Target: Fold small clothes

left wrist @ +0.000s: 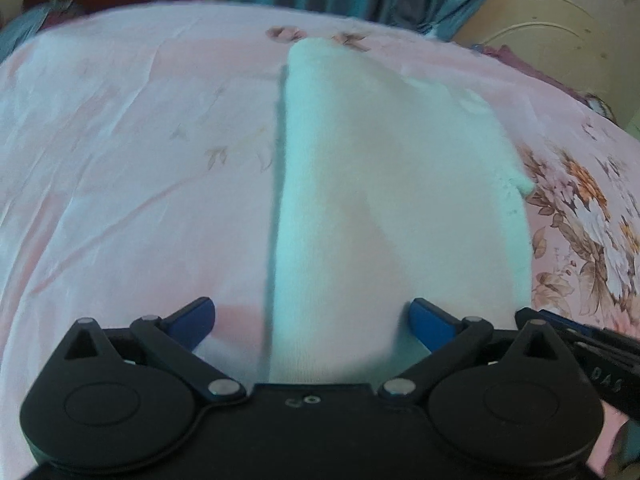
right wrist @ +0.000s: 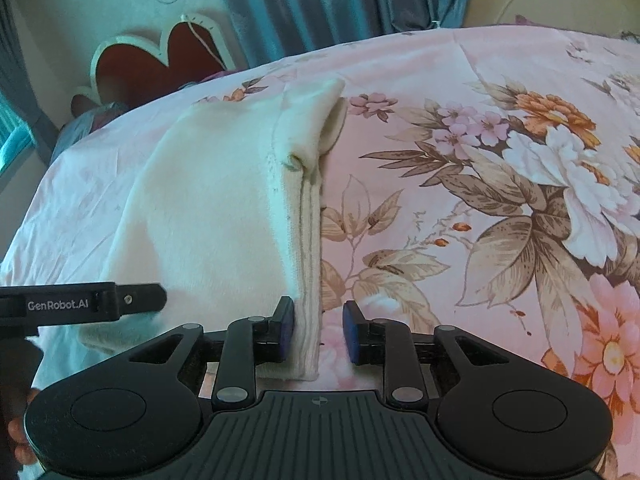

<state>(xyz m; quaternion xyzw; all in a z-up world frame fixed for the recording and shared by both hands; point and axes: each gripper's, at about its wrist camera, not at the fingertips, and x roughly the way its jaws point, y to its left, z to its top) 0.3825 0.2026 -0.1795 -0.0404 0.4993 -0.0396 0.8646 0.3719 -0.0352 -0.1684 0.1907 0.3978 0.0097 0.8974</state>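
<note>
Soft fuzzy white cloth garment (right wrist: 224, 200) lies on smooth, printed floral bedsheet (right wrist: 480, 200).

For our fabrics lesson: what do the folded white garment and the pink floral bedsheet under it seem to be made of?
Folded white garment: probably soft knit or fleece, matte, with a fuzzy nap and stitched seams. Pink floral bedsheet: likely thin woven cotton or polyester, smooth, with printed flowers and fine creases.

- Left tool (left wrist: 312, 320): lower centre of frame, jaws spread fully wide, angled steeply down.
- Right tool (right wrist: 318, 332): lower centre, jaws narrowly parted, nothing clamped.
</note>
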